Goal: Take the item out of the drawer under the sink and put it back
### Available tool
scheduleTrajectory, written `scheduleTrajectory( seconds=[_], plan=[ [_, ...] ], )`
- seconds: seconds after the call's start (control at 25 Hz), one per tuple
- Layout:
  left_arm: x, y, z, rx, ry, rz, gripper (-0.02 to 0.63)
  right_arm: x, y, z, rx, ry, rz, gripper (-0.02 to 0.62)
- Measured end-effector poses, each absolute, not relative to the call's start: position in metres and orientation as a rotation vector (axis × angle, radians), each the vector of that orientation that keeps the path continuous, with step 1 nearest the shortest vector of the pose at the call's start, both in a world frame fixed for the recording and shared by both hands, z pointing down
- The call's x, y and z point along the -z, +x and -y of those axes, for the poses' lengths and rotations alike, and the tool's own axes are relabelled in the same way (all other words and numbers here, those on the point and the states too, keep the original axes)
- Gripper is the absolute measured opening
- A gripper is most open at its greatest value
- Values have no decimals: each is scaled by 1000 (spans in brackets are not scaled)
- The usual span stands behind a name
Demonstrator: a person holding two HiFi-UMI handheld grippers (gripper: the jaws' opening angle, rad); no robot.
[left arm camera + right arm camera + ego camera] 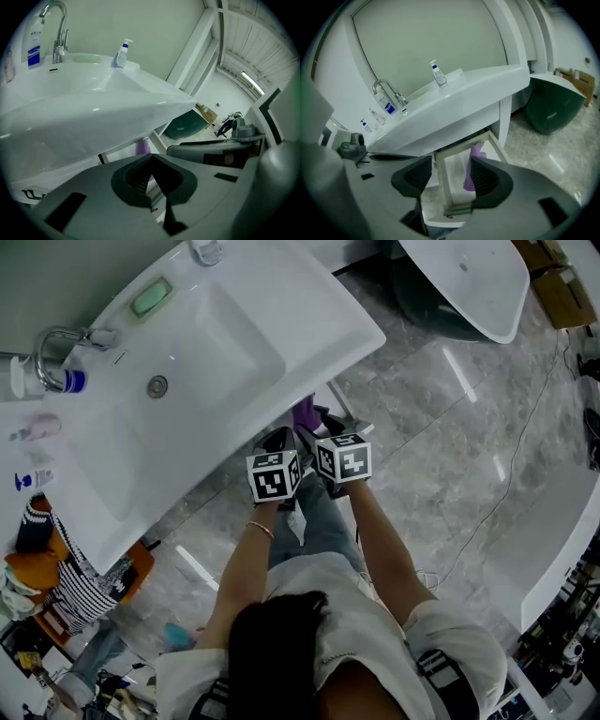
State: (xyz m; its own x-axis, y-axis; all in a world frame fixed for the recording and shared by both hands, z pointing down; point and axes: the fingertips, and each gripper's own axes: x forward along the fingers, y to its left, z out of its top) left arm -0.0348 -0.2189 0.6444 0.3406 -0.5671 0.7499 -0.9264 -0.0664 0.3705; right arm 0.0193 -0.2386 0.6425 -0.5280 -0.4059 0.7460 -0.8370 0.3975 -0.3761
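Observation:
The drawer [443, 183] under the white sink [459, 101] stands pulled out, and a purple item [473, 161] lies inside it on a white lining. My right gripper [450, 177] hovers above the drawer, open, with nothing touching its pads. In the head view both grippers sit side by side just off the sink's [216, 343] front edge: the left gripper [279, 441] and the right gripper [325, 424], with the purple item [305, 413] just beyond them. The left gripper [151, 180] looks shut and empty. It points under the sink rim [93, 108] at the purple item [142, 146].
A faucet [61, 357], a green soap [150, 298] and bottles stand on the sink top. A spray bottle [436, 74] sits at its corner. A dark green tub [551, 110] stands on the marble floor to the right. Another person [66, 587] crouches at lower left.

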Motion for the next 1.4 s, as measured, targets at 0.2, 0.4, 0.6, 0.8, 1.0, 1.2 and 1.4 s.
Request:
scheduleTrajectory(
  seconds=[0.2,0.4,0.6,0.8,1.0,1.2,1.4],
  plan=[
    [-668,-31,214,-546,1712,1324,3,-669,15,243,-1064,1045,2084,252],
    [-697,-26,212,-576,1680,1312,3,-696,12,252,-1105,1047,2070,253],
    [-721,-28,218,-587,1651,1320,3,-723,14,259,-1131,1048,2042,253],
    [-741,-36,226,-600,1626,1333,3,-748,14,263,-1163,1026,2010,266],
    [-750,-27,233,-612,1648,1333,3,-767,19,271,-1136,1028,1971,295],
    [-766,-30,230,-623,1620,1334,3,-783,15,271,-1150,1009,1940,299],
    [-777,-29,229,-637,1600,1335,3,-797,18,272,-1152,1001,1908,299]
  ],
)
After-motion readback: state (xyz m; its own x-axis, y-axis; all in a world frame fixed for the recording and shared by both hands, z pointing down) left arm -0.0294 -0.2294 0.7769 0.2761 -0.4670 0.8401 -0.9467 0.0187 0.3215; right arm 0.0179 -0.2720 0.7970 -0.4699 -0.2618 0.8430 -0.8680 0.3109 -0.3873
